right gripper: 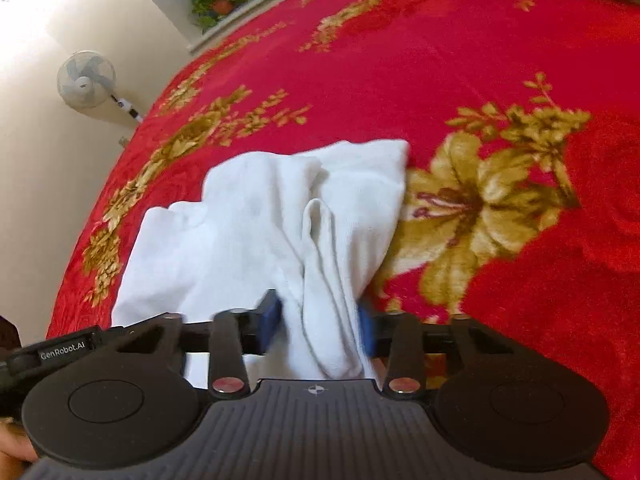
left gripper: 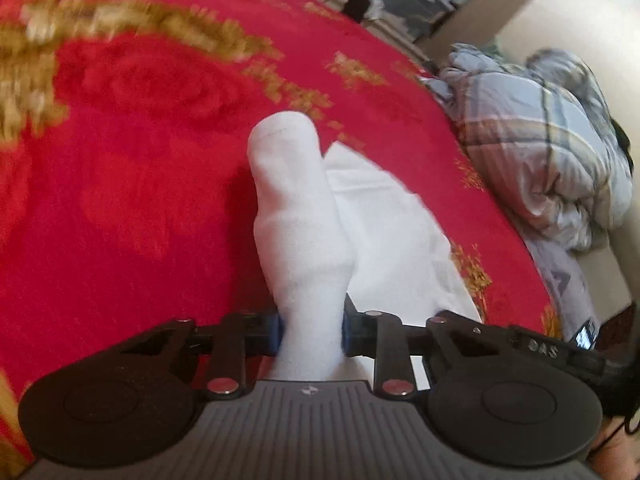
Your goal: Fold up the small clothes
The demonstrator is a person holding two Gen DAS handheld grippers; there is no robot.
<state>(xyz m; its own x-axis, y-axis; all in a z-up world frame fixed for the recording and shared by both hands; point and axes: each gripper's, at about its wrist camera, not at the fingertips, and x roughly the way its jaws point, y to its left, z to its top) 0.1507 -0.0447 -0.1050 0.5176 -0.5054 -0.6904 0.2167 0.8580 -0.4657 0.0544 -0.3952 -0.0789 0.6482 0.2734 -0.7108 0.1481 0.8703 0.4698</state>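
White cotton garment (right gripper: 256, 216) pinched at bunched edges by left tool (left gripper: 312, 332) and right tool (right gripper: 318, 324) over red blanket (right gripper: 480, 60); could slip free if tugged apart.

Gold pattern (left gripper: 80, 32) on the red blanket (left gripper: 120, 200) was motion-blurred; white garment's (right gripper: 260, 220) near end lay hidden behind the jaws.

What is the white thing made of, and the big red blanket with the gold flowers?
White garment: looks like soft knitted cotton, matte; it bunches and folds limply where the left gripper pinches it. Red blanket: probably plush fleece, with a fuzzy, faintly shiny pile and woven-looking gold flowers.
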